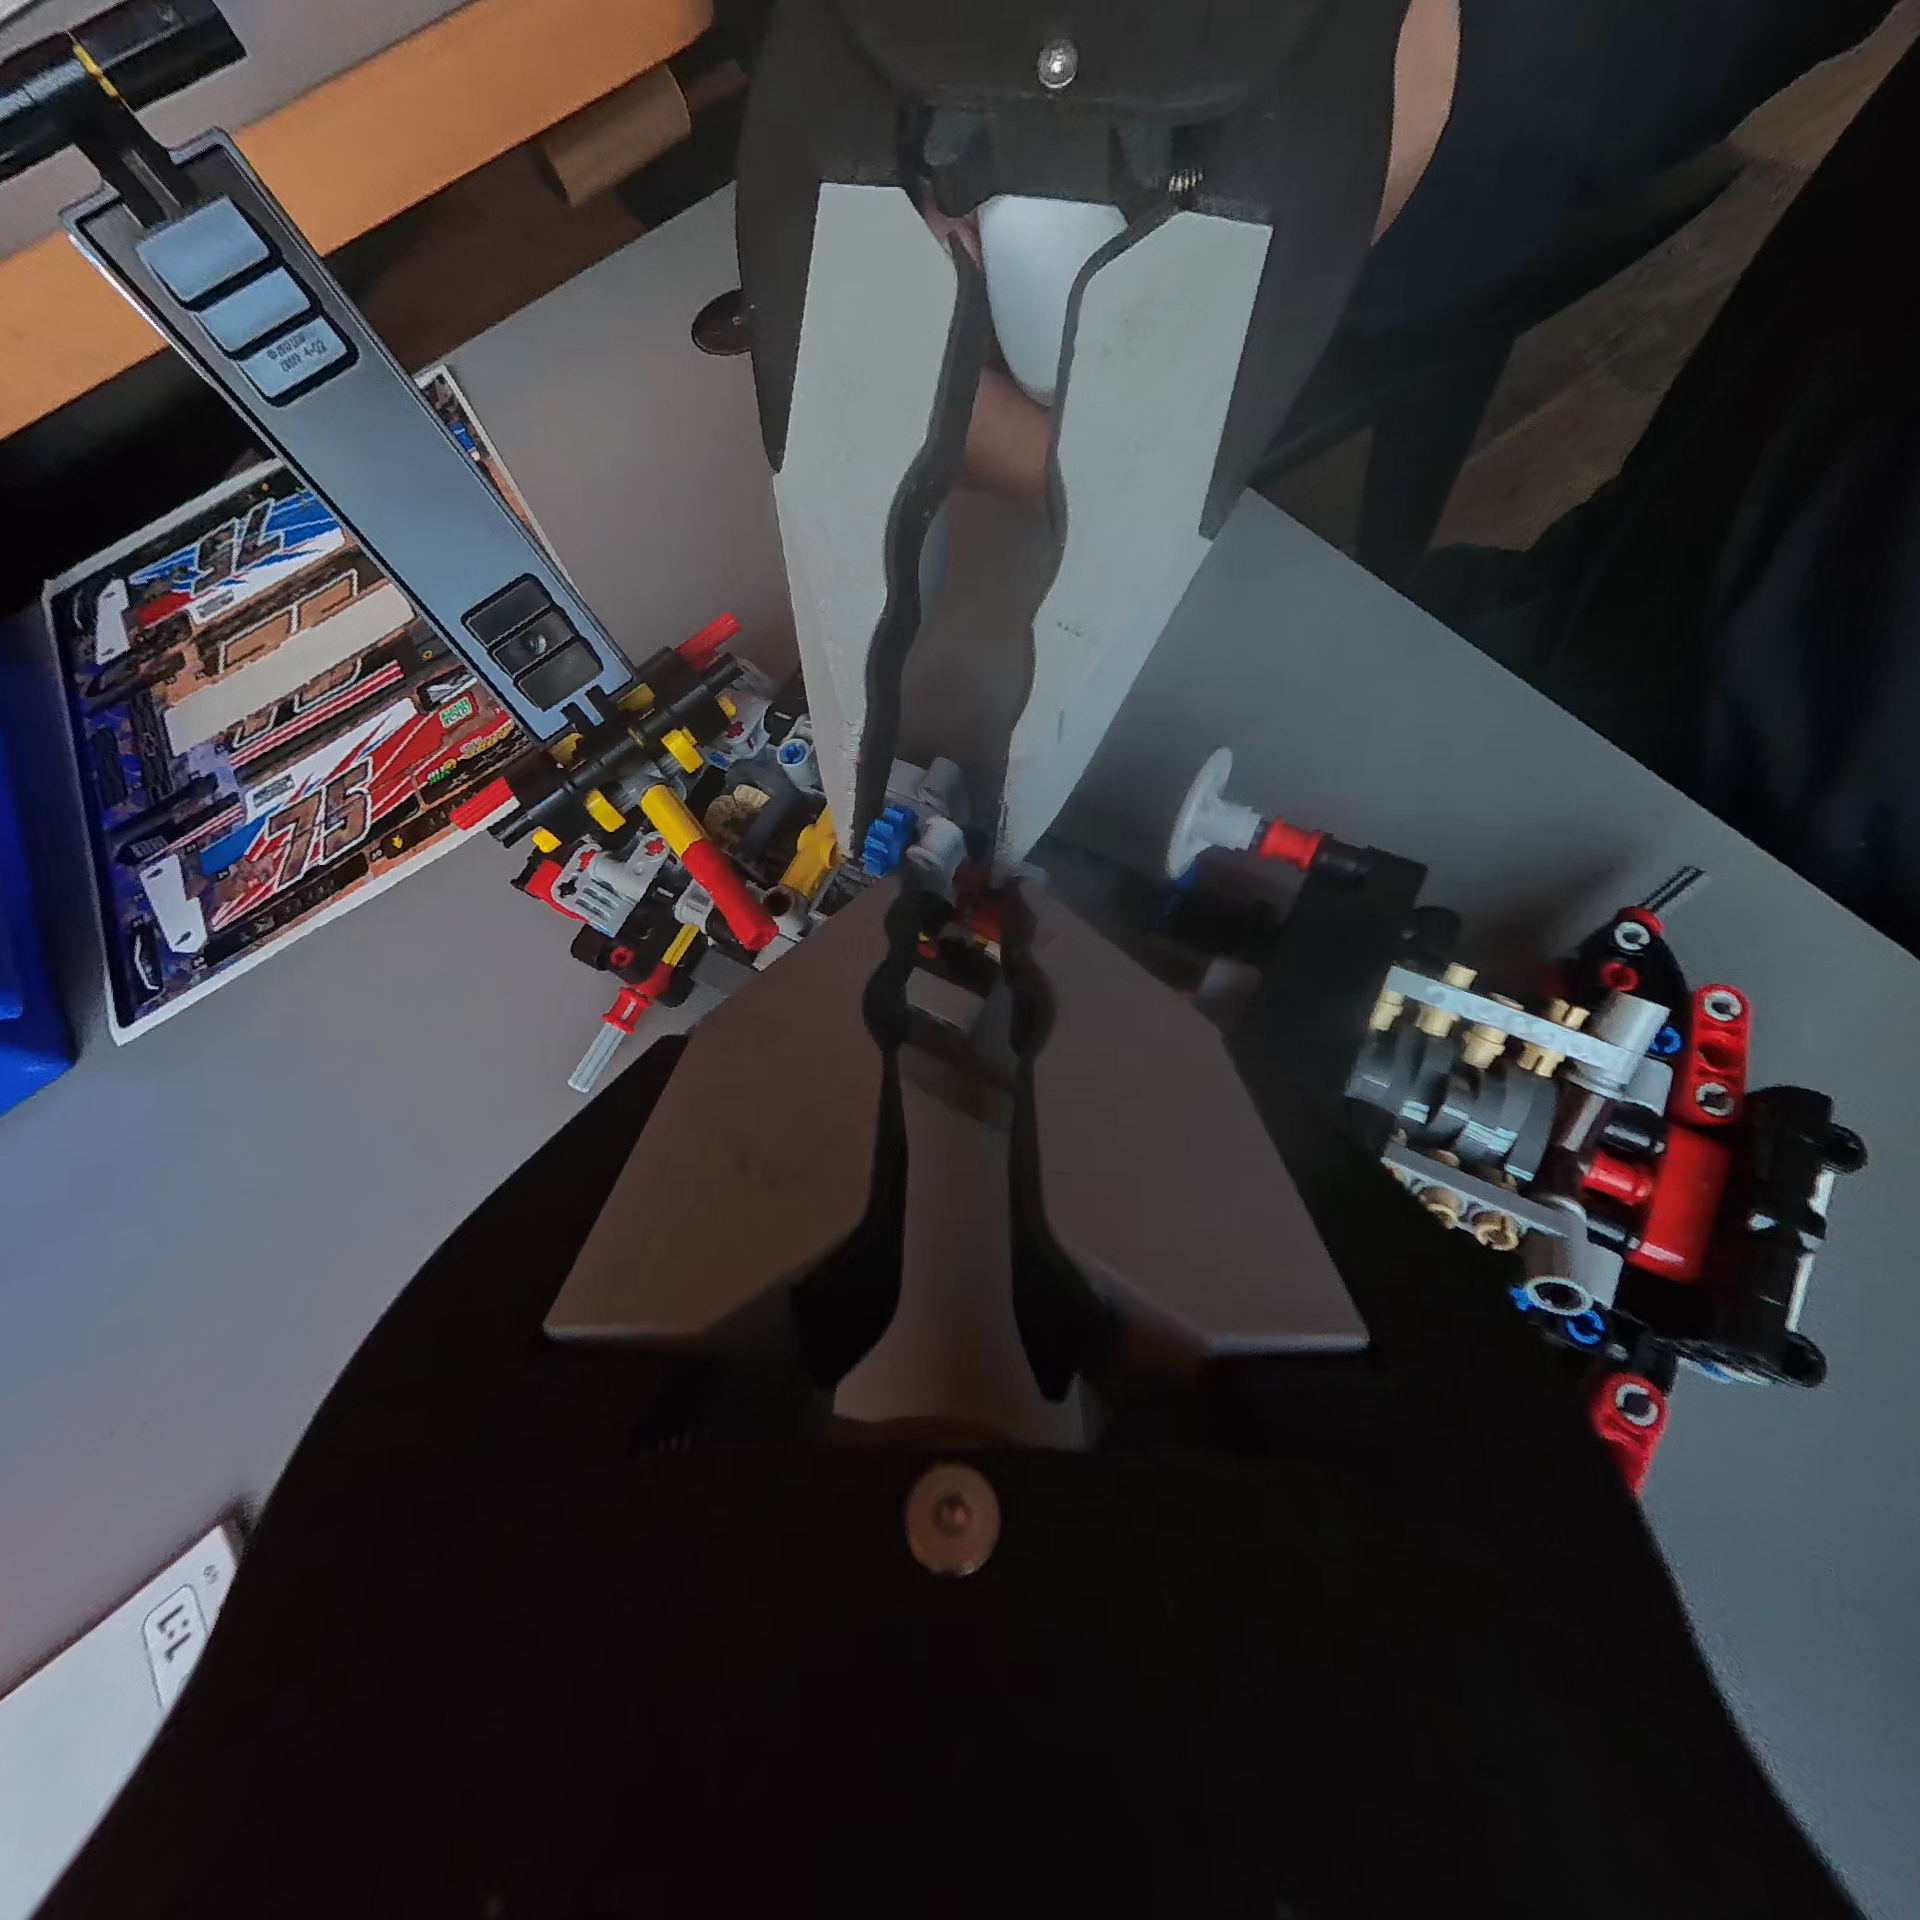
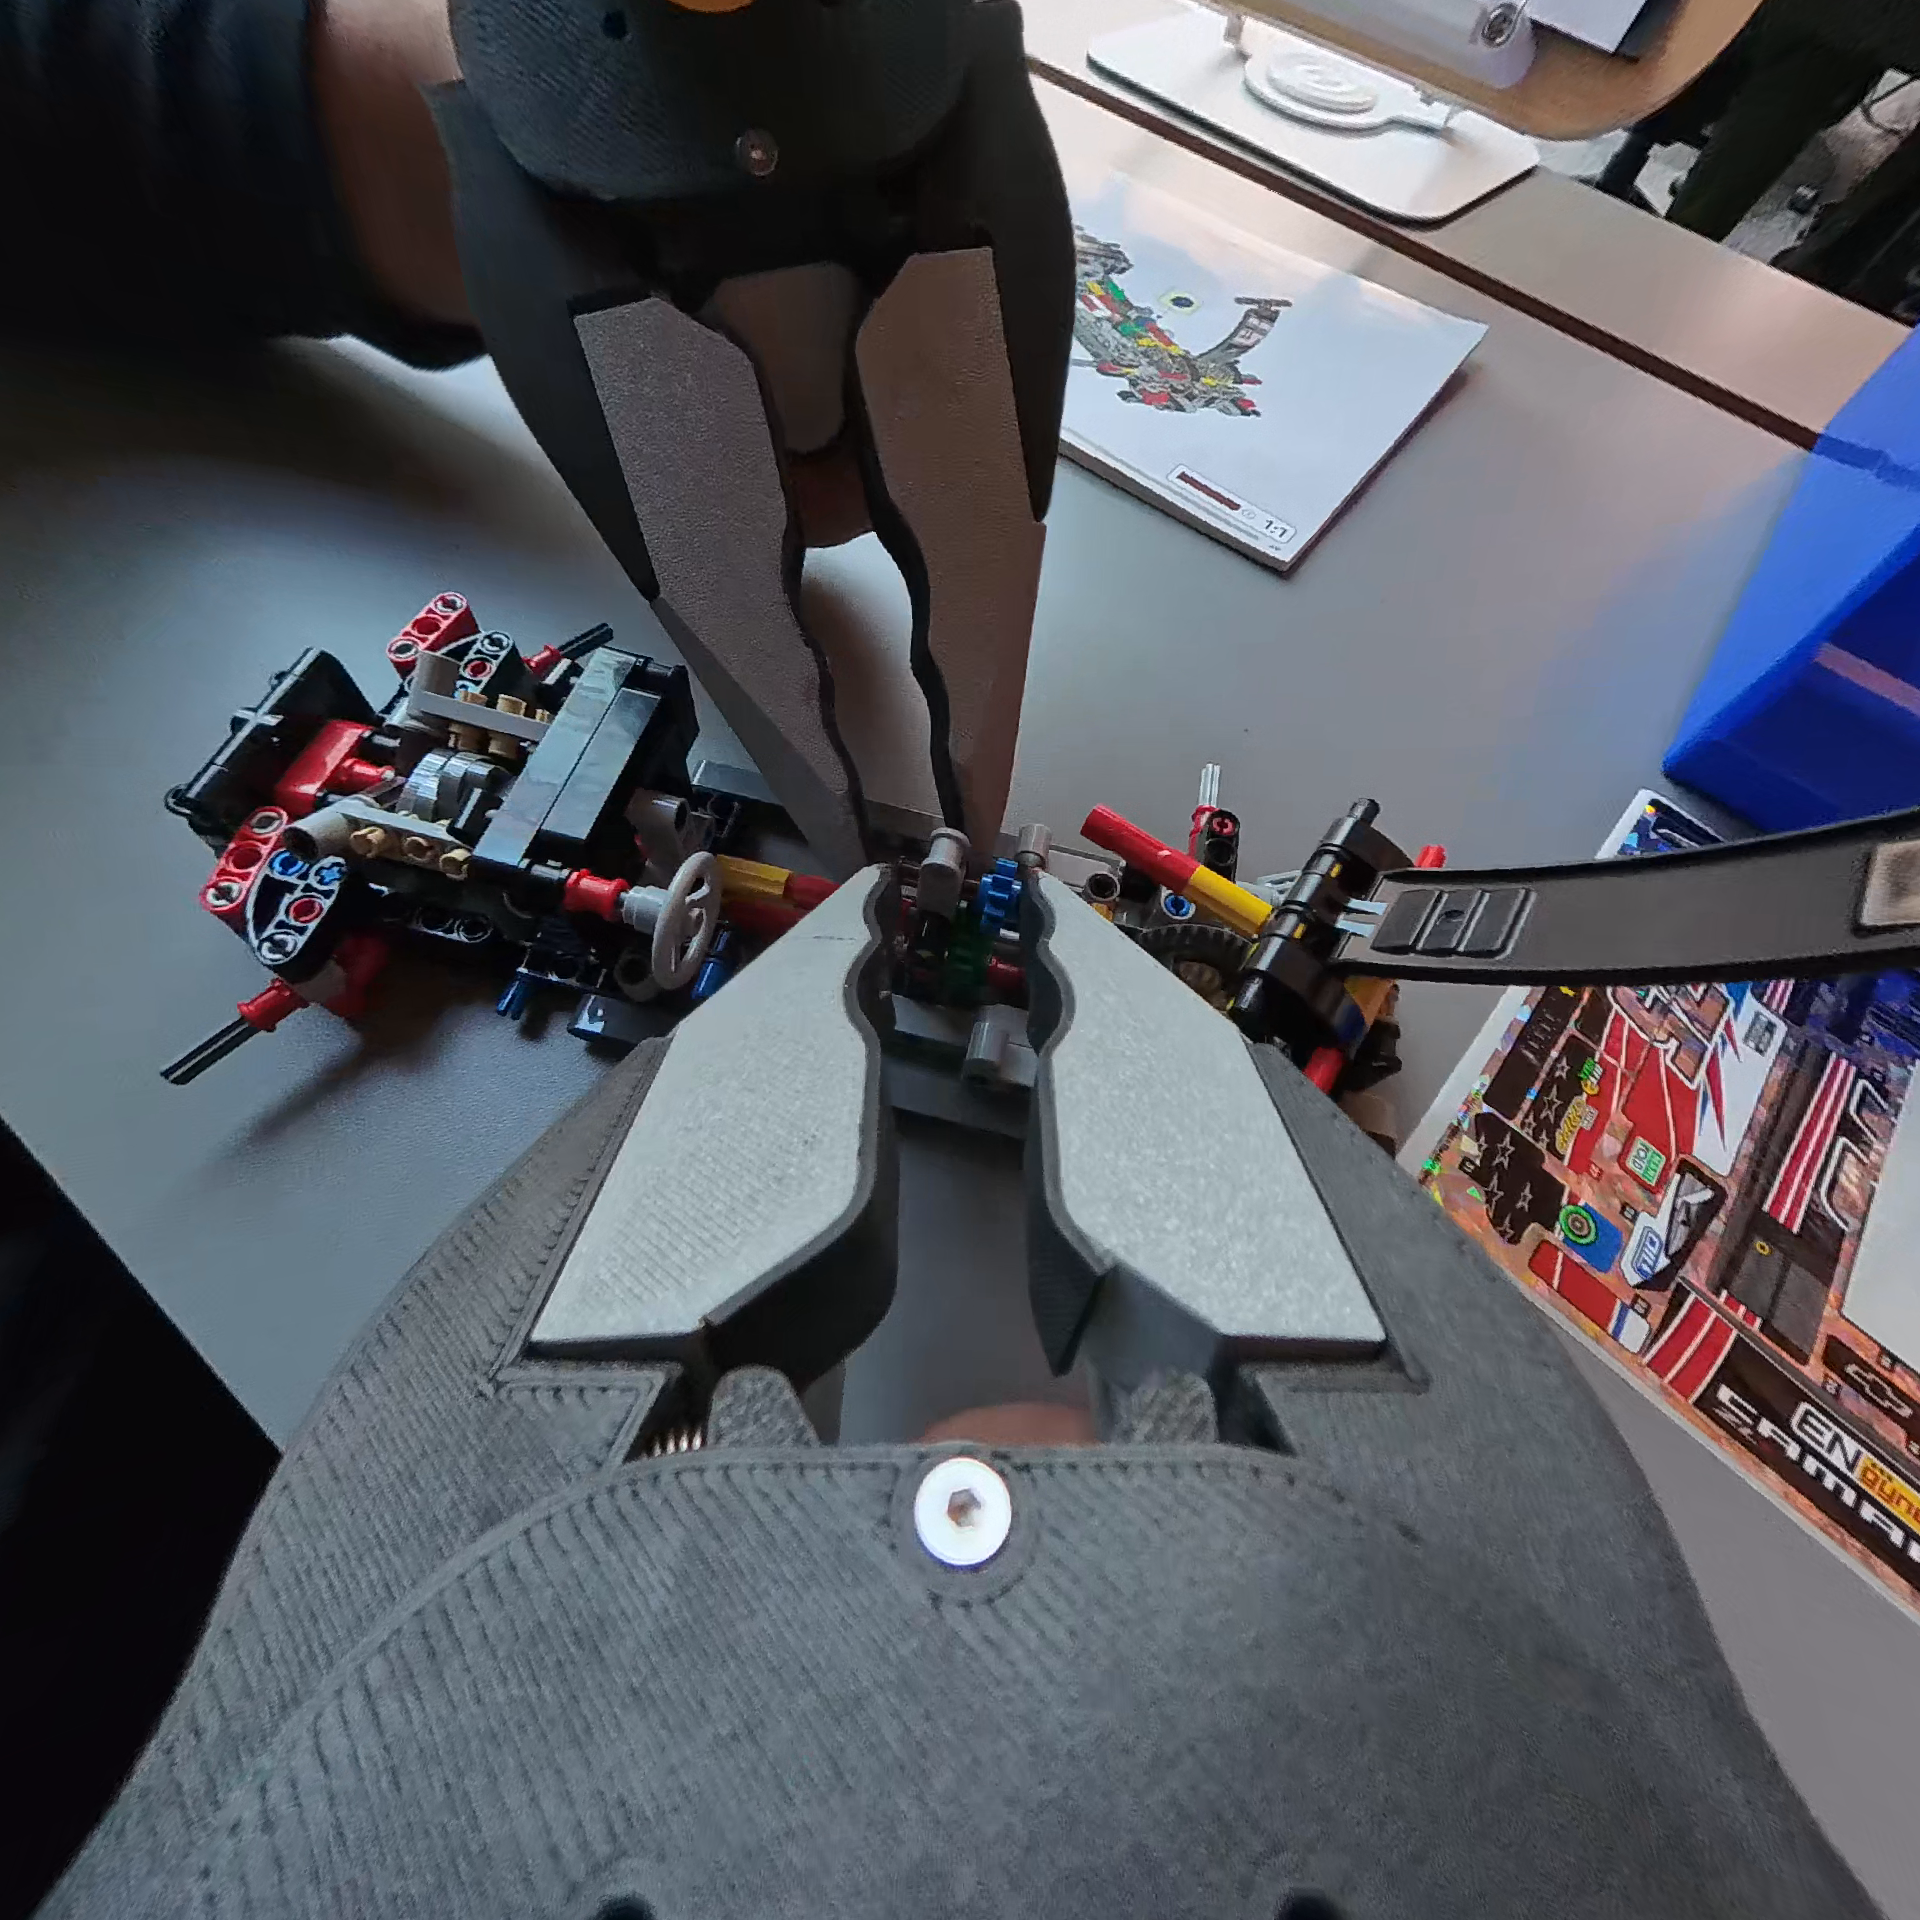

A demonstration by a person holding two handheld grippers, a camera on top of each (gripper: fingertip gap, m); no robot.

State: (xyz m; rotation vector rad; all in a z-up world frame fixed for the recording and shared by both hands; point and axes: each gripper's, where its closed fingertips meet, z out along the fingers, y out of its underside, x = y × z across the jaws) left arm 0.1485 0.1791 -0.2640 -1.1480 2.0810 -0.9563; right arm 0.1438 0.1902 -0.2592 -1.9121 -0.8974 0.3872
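A brick-built car chassis (image 2: 468,810) of black, red, grey and yellow parts lies on the grey table (image 2: 1299,707); it also shows in the left wrist view (image 1: 1538,1101). My two grippers meet tip to tip over its middle. My right gripper (image 2: 956,904) is shut around the gear cluster with the blue gear (image 2: 1000,883); from the left wrist view it (image 1: 935,842) comes in from above. My left gripper (image 1: 958,909) is closed narrowly on a small grey connector (image 2: 945,852) standing on the chassis beside that gear, and it (image 2: 925,831) reaches down from the top in the right wrist view.
A long flat black bar (image 2: 1610,914) rests on the chassis's yellow-and-black end. A colourful sticker sheet (image 2: 1714,1247) and a blue box (image 2: 1829,623) lie to the right. An instruction booklet (image 2: 1247,395) lies farther back. A grey steering wheel (image 2: 681,914) sticks out of the chassis. Left and right tips are no more than a few centimetres apart.
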